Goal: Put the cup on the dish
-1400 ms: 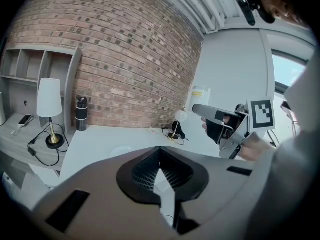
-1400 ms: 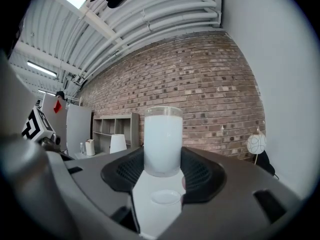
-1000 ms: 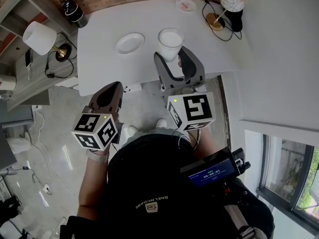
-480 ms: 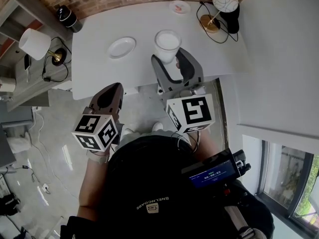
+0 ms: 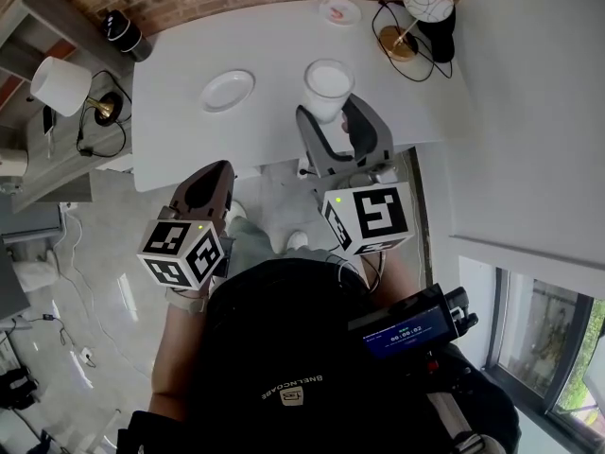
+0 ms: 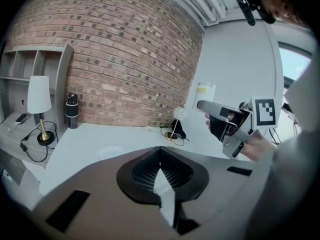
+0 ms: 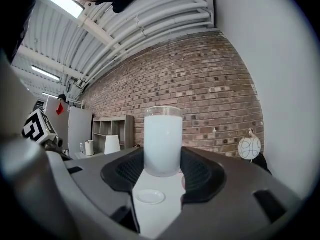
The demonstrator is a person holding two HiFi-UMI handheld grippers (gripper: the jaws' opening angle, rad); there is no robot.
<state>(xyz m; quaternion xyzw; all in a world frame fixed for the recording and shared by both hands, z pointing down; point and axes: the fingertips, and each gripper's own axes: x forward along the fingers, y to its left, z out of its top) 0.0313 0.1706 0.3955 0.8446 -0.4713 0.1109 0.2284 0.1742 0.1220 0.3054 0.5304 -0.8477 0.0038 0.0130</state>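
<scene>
A frosted white cup [image 5: 327,88] is clamped near its base between the jaws of my right gripper [image 5: 329,110], above the white table [image 5: 170,130] near its front edge. The right gripper view shows the cup [image 7: 163,140] upright between the jaws of the right gripper [image 7: 162,170], with the small white dish [image 7: 150,196] on the table beyond and below it. The dish [image 5: 227,90] lies empty to the cup's left. My left gripper [image 5: 210,168] is shut and empty, held off the table over the floor. From the left gripper [image 6: 160,153], the dish [image 6: 111,151] shows faintly.
A white-shade lamp [image 5: 59,85] and a black bottle [image 5: 121,32] stand at the left. A small pinkish saucer [image 5: 338,10] and a globe lamp [image 5: 423,3] with its cable sit at the table's far right. A brick wall runs behind.
The right gripper with the cup has drifted a little to the right, so the gap to the dish has widened. The left gripper has stayed where it was.
</scene>
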